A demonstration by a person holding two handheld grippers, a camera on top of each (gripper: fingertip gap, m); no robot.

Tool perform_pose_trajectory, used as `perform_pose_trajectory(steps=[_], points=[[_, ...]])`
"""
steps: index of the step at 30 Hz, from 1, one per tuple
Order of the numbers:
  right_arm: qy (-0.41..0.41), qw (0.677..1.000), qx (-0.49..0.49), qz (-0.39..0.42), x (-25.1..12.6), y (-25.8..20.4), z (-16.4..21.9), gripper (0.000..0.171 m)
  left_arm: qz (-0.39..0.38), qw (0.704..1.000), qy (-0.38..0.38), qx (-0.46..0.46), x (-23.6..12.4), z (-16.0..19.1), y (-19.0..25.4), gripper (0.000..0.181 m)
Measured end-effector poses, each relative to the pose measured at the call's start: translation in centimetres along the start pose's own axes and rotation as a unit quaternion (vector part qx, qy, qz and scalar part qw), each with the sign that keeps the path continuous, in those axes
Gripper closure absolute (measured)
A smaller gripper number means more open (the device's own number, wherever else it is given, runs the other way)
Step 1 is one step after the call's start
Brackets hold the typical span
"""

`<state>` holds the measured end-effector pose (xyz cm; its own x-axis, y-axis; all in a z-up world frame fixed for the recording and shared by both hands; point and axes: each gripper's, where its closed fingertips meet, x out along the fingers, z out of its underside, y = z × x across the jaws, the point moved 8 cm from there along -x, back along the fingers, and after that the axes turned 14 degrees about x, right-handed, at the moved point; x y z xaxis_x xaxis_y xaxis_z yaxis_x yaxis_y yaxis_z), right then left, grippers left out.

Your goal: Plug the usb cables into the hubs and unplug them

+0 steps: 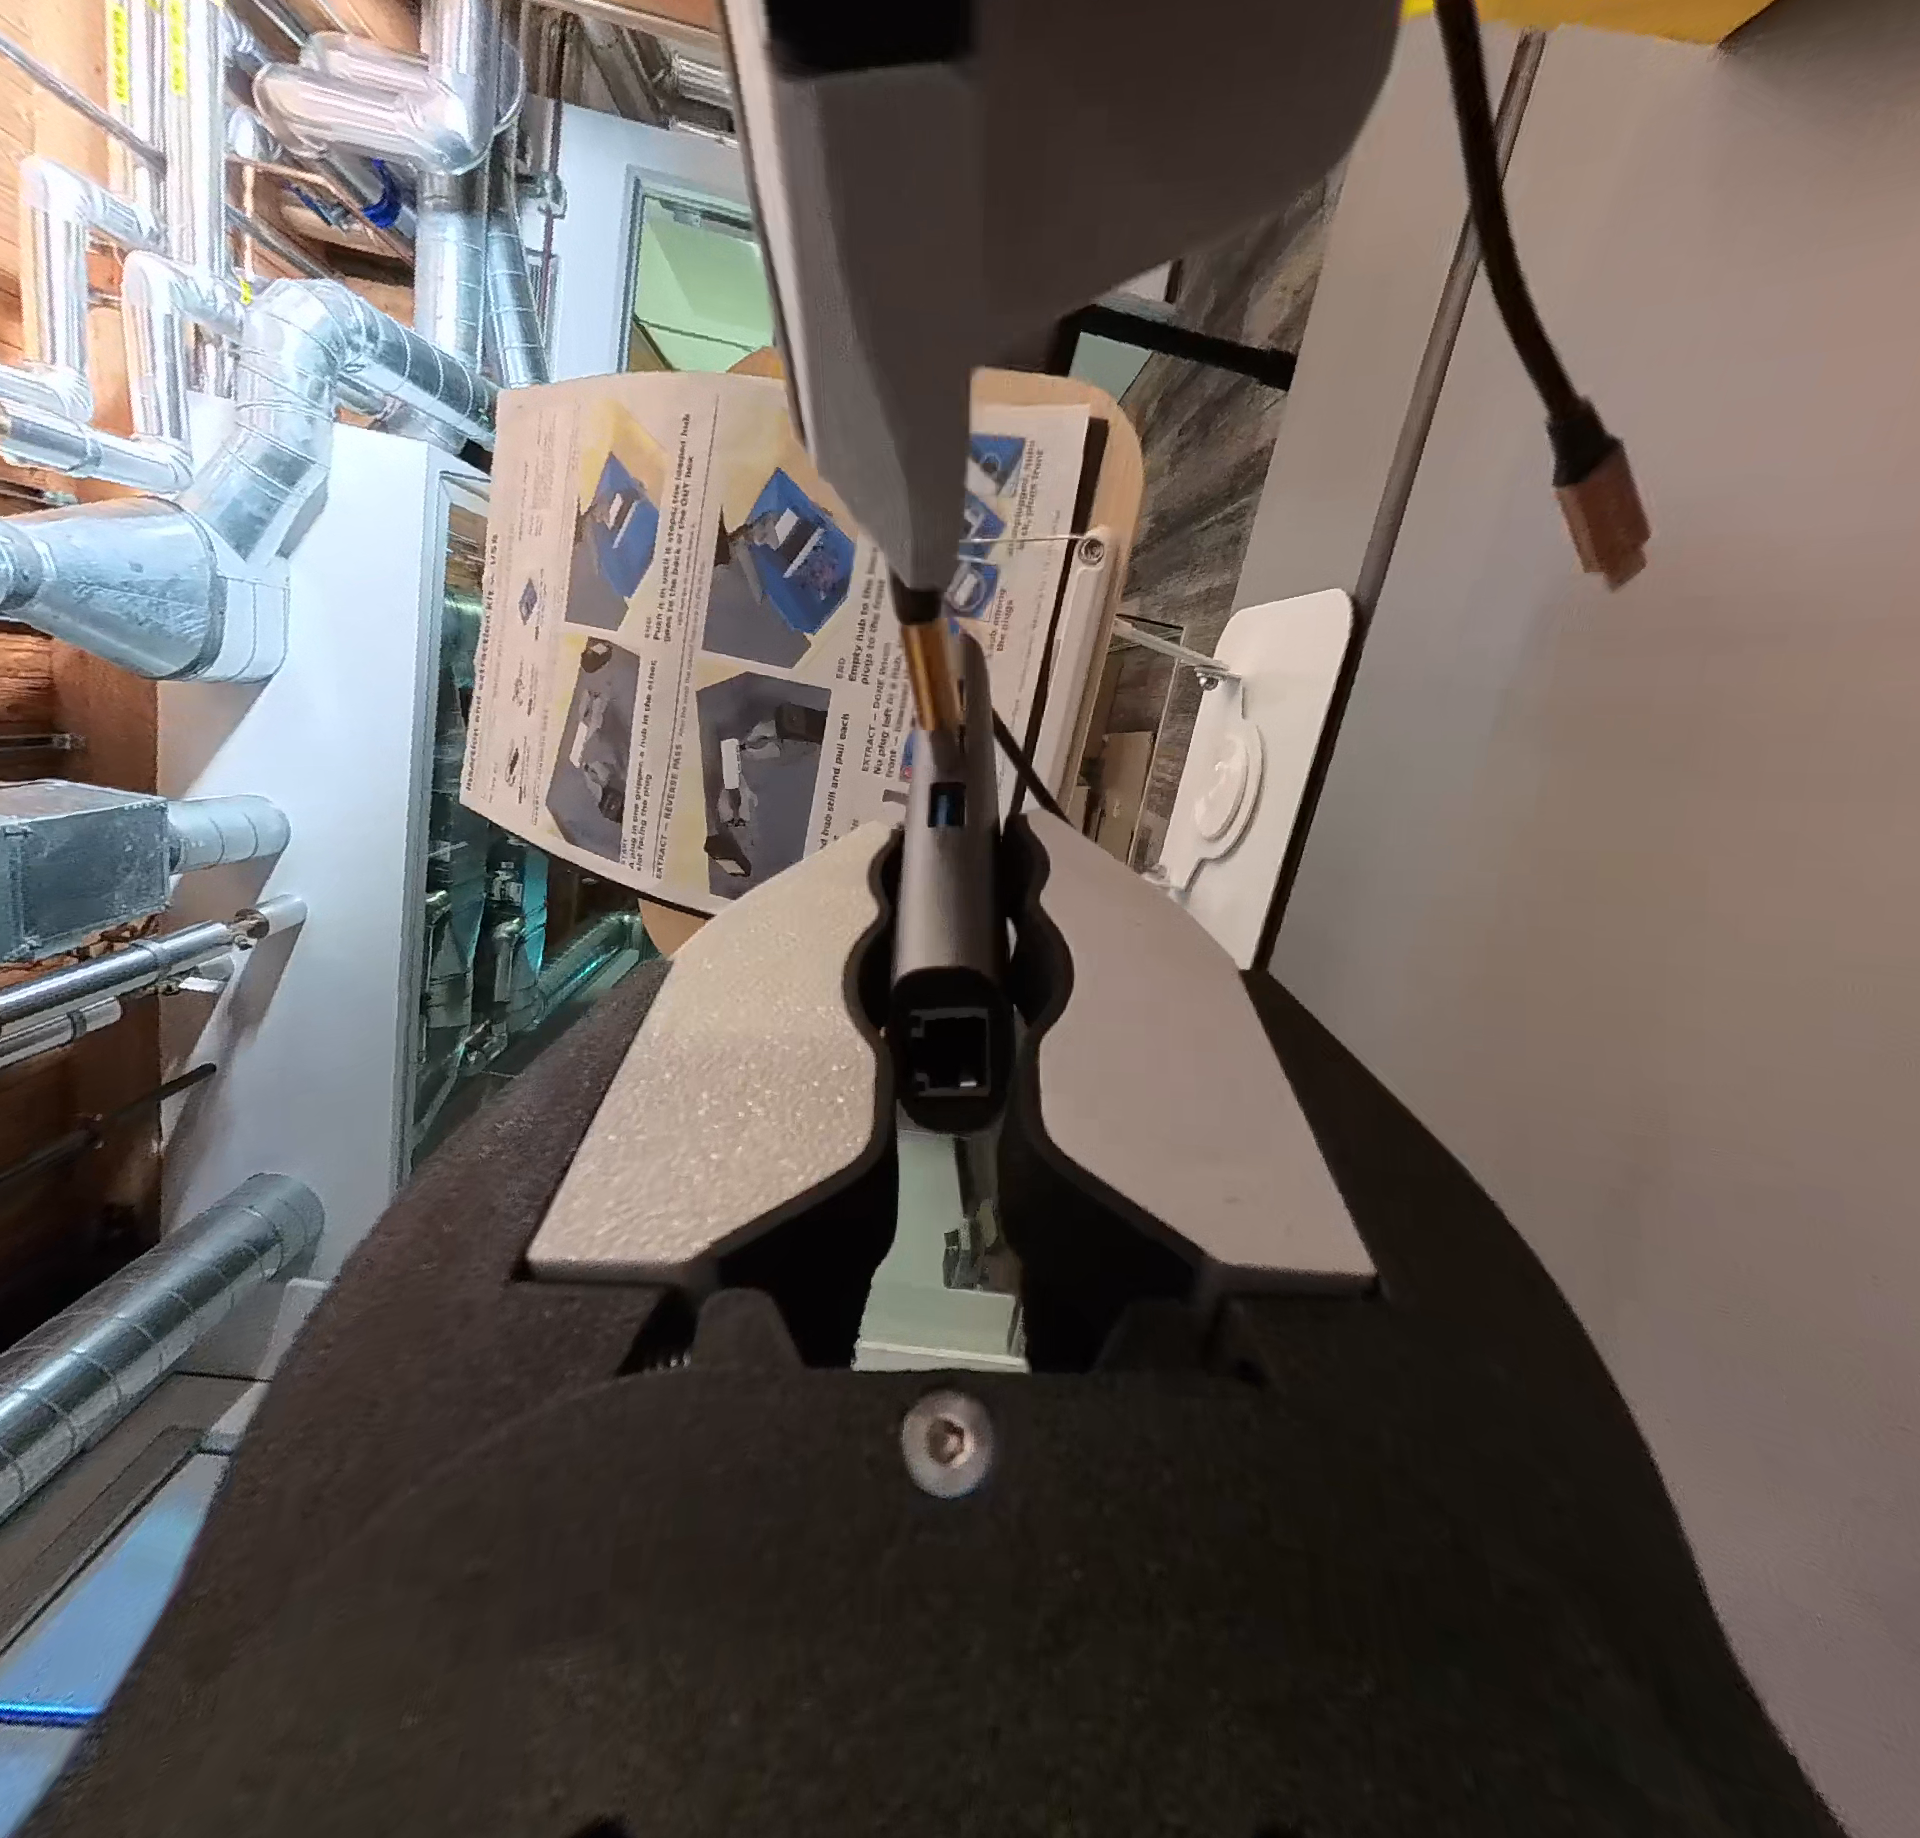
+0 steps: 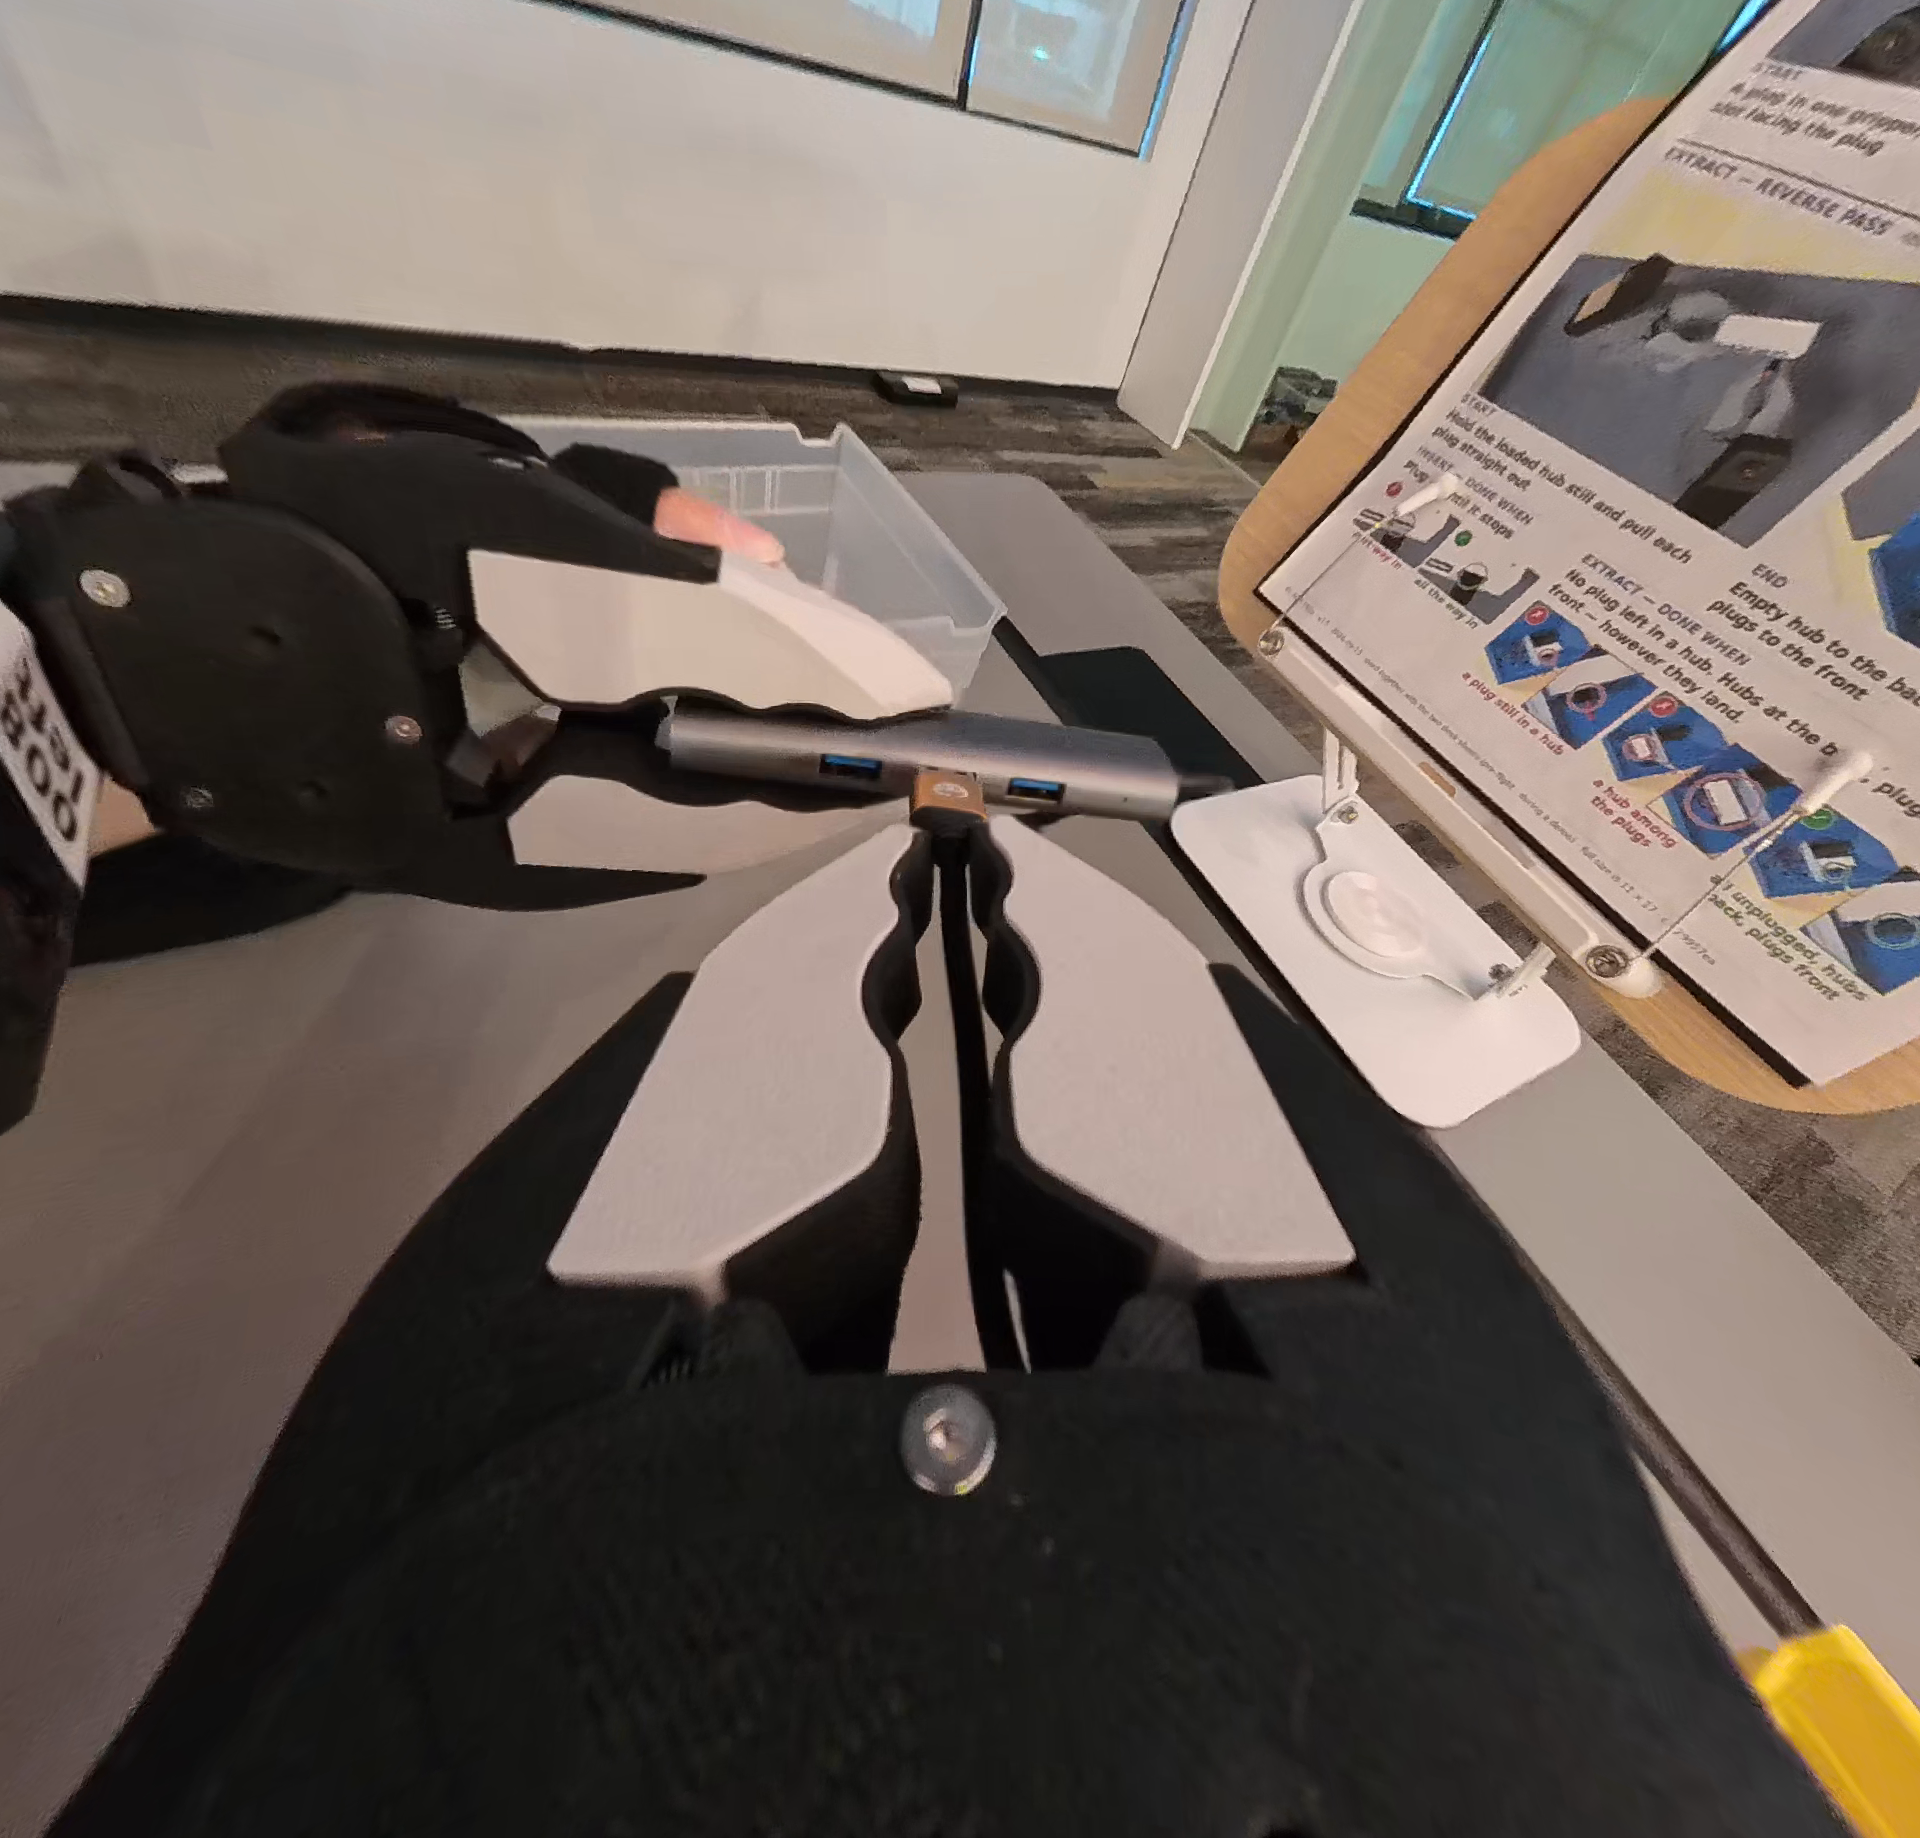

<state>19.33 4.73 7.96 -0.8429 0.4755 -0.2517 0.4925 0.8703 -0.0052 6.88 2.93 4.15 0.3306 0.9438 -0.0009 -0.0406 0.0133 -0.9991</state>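
Observation:
My left gripper (image 1: 951, 843) is shut on one end of a slim grey USB hub (image 1: 948, 947), held level above the table. In the right wrist view the hub (image 2: 1081, 749) shows two blue ports, and the left gripper (image 2: 894, 749) comes in from the left. My right gripper (image 2: 945, 843) is shut on a black cable just behind its orange-gold USB plug (image 2: 945, 796). The plug meets the hub's side between the two blue ports; I cannot tell how deep it sits. It also shows in the left wrist view (image 1: 932, 671) below the right gripper (image 1: 914, 583).
The cable's other end, a copper-coloured plug (image 1: 1600, 521), hangs loose. A clear plastic bin (image 2: 862, 531) stands on the grey table (image 2: 260, 1113) behind the left gripper. A printed instruction sheet (image 2: 1558, 583) leans on a white stand (image 2: 1382, 967) at the right. A yellow object (image 2: 1849, 1736) is at the lower right. My right fingertips sit around 5 cm from my left ones.

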Motion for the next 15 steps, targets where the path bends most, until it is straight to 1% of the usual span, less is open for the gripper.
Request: perform_pose_trajectory(steps=[5, 9, 13, 15], points=[[-0.04, 0.999, -0.007, 0.001, 0.1, 0.3, 0.5, 0.162, -0.006, 1.0, 0.009, -0.016, 0.1, 0.1, -0.1, 0.165], [-0.022, 1.0, 0.003, -0.004, -0.1, 0.3, 0.2, 0.163, -0.009, 1.0, 0.013, -0.013, 0.0, 0.0, -0.2, 0.165], [-0.026, 1.0, 0.003, 0.002, -0.1, 0.3, 0.3, 0.163, -0.005, 1.0, 0.021, -0.016, -0.1, -0.3, 0.3, 0.165], [-0.02, 1.0, 0.017, 0.006, -0.3, 0.9, 0.3, 0.162, -0.016, 0.999, 0.043, -0.021, -0.6, -0.9, 0.0, 0.165]])
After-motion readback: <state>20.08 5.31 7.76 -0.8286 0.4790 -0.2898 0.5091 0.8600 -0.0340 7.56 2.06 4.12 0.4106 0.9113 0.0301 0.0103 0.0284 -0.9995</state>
